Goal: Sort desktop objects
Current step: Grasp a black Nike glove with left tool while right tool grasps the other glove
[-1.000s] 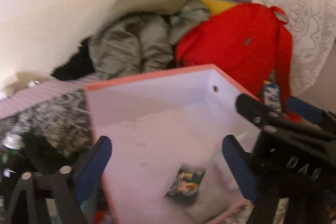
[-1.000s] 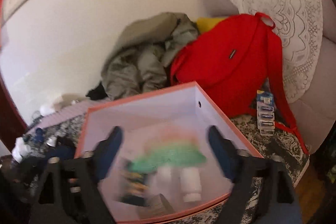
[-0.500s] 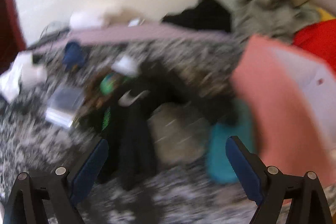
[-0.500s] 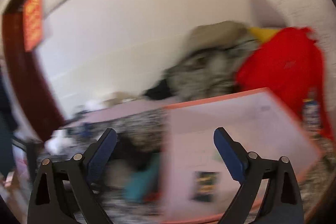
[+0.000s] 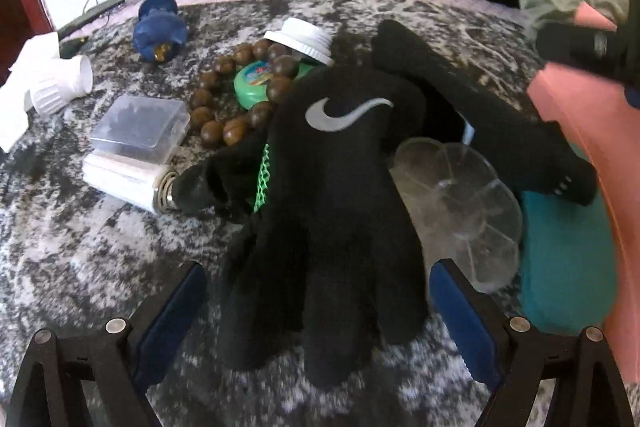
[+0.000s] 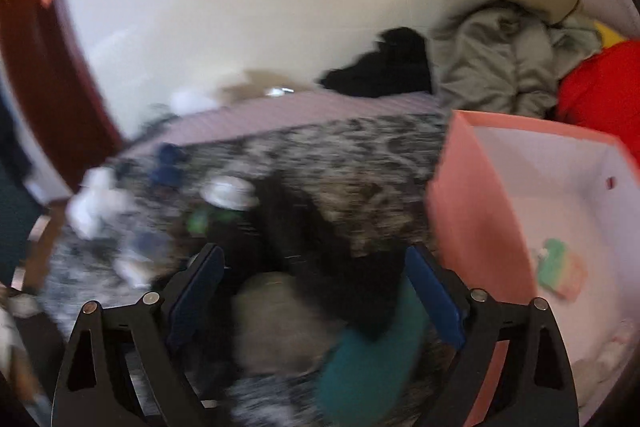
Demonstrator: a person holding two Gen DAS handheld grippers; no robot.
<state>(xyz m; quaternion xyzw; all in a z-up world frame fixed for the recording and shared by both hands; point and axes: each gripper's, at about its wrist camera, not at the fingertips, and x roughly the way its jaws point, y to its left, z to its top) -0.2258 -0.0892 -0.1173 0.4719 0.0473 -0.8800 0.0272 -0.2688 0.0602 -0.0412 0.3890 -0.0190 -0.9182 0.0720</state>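
Left tongs (image 5: pixel 318 311) held wide open, empty, blue pads either side of black glove (image 5: pixel 332 195). Glove laid flat on mottled grey bed cover (image 5: pixel 80 247), fingers toward camera, overlapping bead bracelet (image 5: pixel 240 95) and clear plastic dish (image 5: pixel 460 211). Teal pouch (image 5: pixel 564 259) wedged against pink box (image 5: pixel 576 131). Right tongs (image 6: pixel 314 287) also spread open, nothing gripped, above blurred teal pouch. Green item (image 6: pixel 558 269) seen inside box.

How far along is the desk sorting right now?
Barely started. A green item already lies in the pink box. Both grippers, left and right, are open and empty. The black glove, beads and clear case remain outside.
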